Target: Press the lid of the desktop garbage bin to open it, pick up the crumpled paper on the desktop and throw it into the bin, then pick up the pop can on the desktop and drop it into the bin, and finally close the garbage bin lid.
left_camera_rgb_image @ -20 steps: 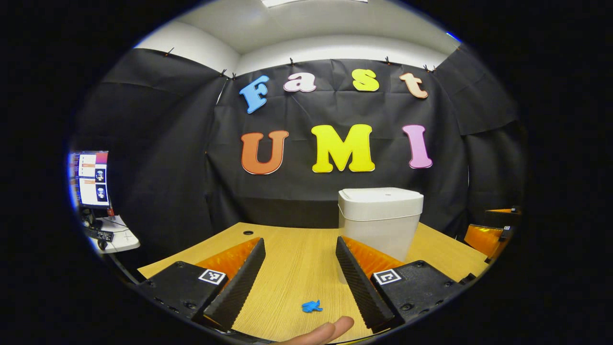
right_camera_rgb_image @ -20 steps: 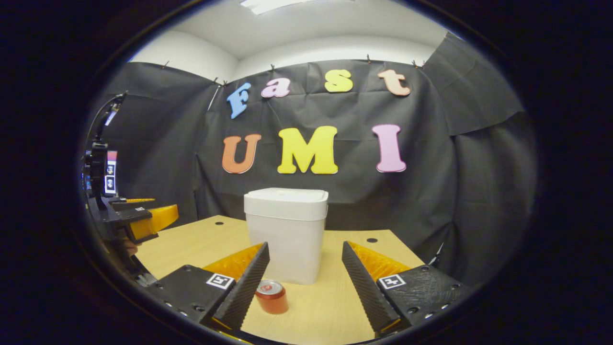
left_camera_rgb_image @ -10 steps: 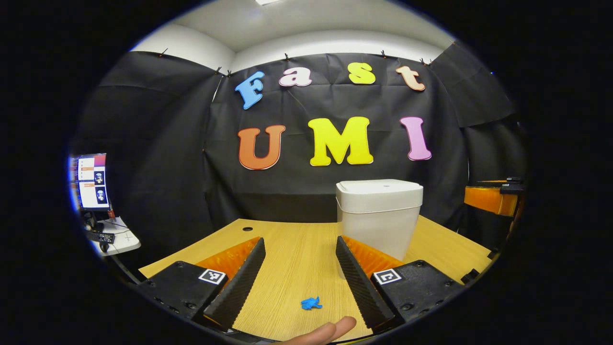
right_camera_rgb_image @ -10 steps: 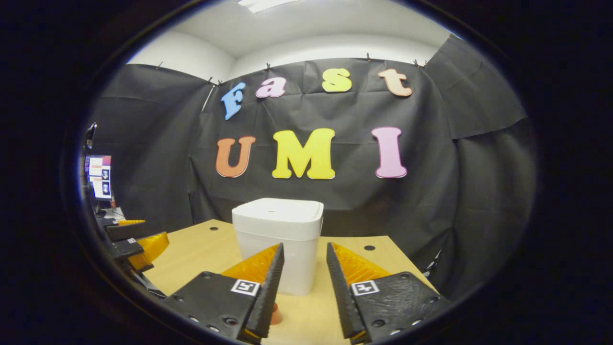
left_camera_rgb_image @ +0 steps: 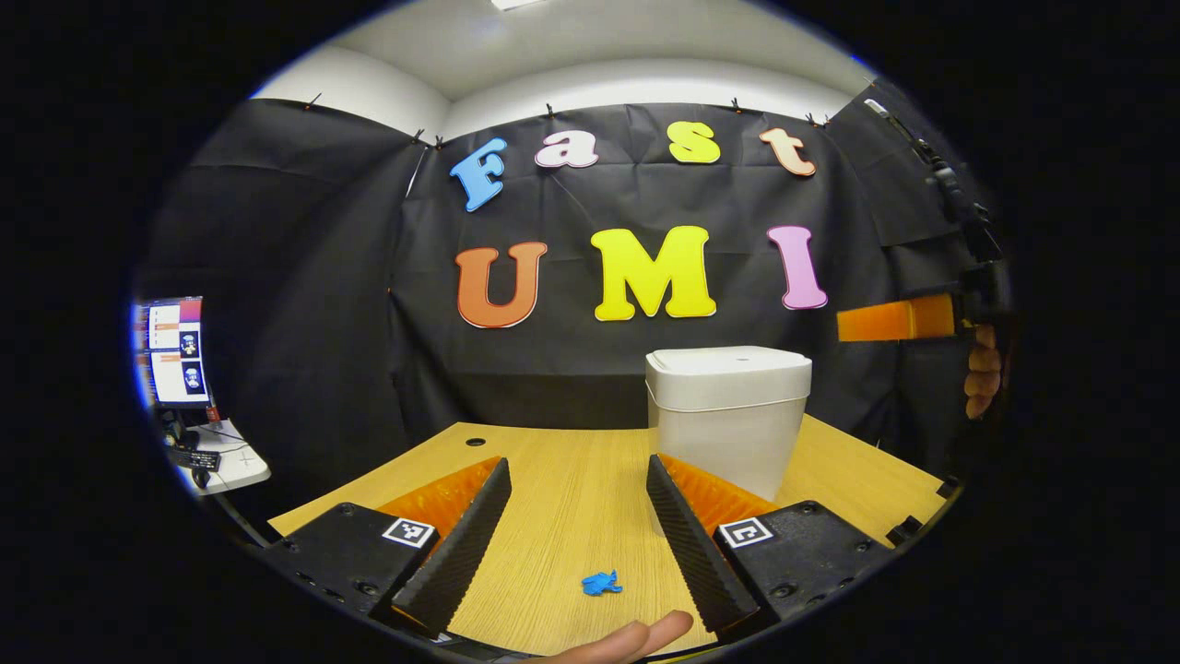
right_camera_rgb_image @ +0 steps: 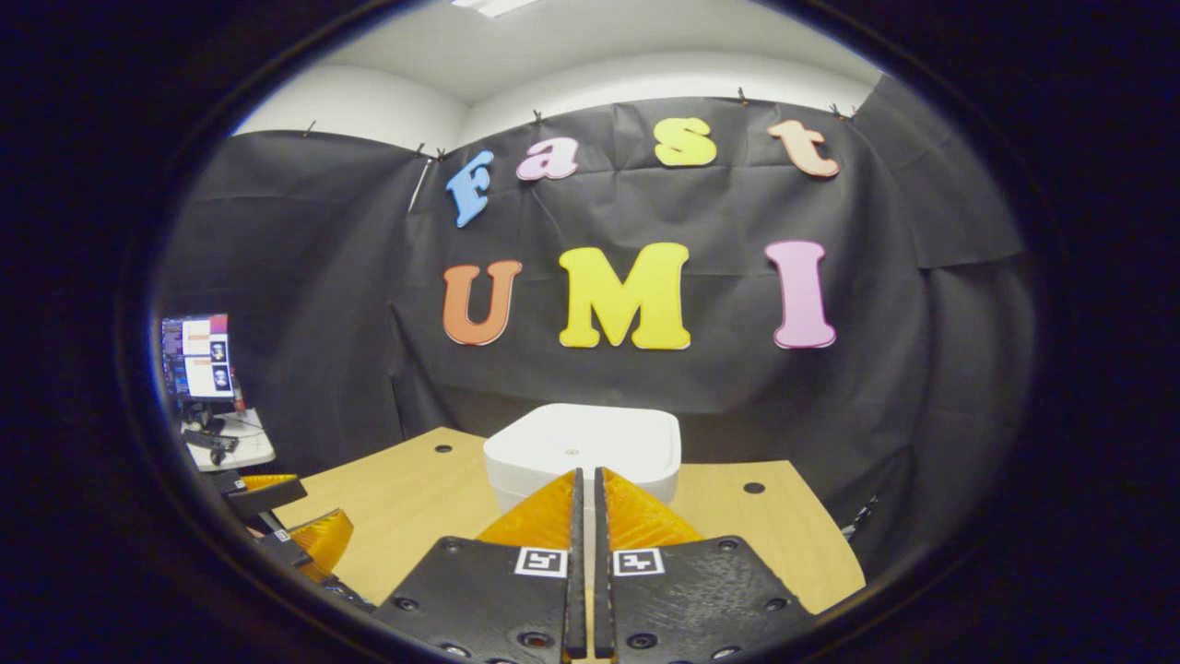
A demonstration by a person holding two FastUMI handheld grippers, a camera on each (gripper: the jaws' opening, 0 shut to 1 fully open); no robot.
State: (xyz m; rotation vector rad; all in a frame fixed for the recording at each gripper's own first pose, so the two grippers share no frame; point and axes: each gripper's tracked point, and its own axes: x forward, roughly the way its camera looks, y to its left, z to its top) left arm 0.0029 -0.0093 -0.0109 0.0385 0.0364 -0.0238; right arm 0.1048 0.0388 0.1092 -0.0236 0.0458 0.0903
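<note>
Currently the right hand-held gripper point(right_camera_rgb_image: 584, 516) is hovering clenched, fingers nearly touching and gripping nothing, above the lidded white plastic bin point(right_camera_rgb_image: 583, 444) standing toward the far edge of the light wooden surface point(right_camera_rgb_image: 406, 503). Left hand-held gripper point(left_camera_rgb_image: 576, 530) is sitting released, low, with bare wood and a small blue crumpled paper point(left_camera_rgb_image: 600, 583) between its fingers.

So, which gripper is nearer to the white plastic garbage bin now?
The right. The right gripper, fingers shut, is raised just in front of the white plastic garbage bin, about level with its lid. The left gripper is open, low over the wooden desk, farther back.
</note>
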